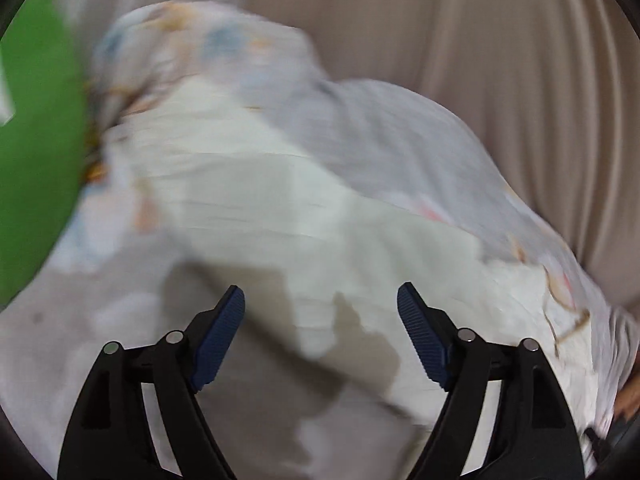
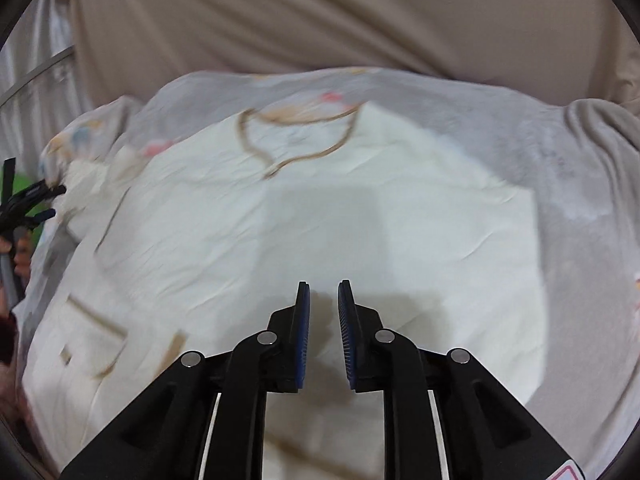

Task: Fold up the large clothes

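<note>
A large white garment point(image 2: 320, 216) with tan trim lines lies spread flat on a pale printed bed sheet point(image 2: 572, 168); it also shows, blurred, in the left wrist view point(image 1: 280, 200). My left gripper point(image 1: 320, 300) is open wide and empty, hovering over the garment's near edge. My right gripper point(image 2: 323, 292) hovers above the middle of the garment with its jaws a narrow gap apart and nothing between them. The left gripper also shows at the far left of the right wrist view point(image 2: 44, 202), at the garment's left end.
A beige curtain point(image 2: 320, 12) hangs behind the bed. A green object point(image 1: 36, 140) sits at the left edge of the left wrist view. The sheet bunches up in a mound point(image 1: 180, 52) at the bed's far left.
</note>
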The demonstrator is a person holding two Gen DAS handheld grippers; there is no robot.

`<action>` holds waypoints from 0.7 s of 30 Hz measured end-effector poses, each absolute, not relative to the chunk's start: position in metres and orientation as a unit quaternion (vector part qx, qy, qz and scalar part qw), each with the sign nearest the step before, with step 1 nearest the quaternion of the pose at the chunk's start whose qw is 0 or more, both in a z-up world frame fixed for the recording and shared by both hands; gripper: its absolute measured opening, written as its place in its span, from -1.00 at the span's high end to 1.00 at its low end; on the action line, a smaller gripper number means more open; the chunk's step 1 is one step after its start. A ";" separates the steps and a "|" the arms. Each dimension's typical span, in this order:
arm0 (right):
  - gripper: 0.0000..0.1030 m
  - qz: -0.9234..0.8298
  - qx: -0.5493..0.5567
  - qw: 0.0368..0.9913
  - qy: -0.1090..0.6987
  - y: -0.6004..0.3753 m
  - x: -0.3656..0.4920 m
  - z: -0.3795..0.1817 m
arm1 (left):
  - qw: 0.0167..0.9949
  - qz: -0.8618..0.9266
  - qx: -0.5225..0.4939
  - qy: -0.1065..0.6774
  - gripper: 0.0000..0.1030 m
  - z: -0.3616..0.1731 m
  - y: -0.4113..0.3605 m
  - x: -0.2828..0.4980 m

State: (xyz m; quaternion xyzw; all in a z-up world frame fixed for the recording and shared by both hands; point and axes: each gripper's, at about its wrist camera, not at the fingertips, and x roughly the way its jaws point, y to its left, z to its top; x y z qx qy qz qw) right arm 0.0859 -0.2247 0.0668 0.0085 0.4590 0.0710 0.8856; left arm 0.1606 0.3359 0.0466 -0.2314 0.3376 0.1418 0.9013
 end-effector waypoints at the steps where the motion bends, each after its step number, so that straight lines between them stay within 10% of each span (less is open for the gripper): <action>1: 0.62 0.081 0.006 0.884 0.461 -0.214 0.078 0.062 | 0.895 0.163 -0.251 0.331 -0.49 0.042 0.360 0.153; 9: 0.39 0.088 0.010 0.889 0.450 -0.199 0.060 0.034 | 0.857 0.175 -0.378 0.305 -0.27 0.013 0.455 0.170; 14: 0.40 0.090 0.039 0.888 0.448 -0.211 0.064 0.025 | 0.871 0.173 -0.354 0.292 0.88 0.035 0.446 0.186; 21: 0.25 0.095 0.028 0.891 0.443 -0.207 0.064 0.025 | 0.964 0.047 -0.156 0.210 0.90 0.160 0.280 0.185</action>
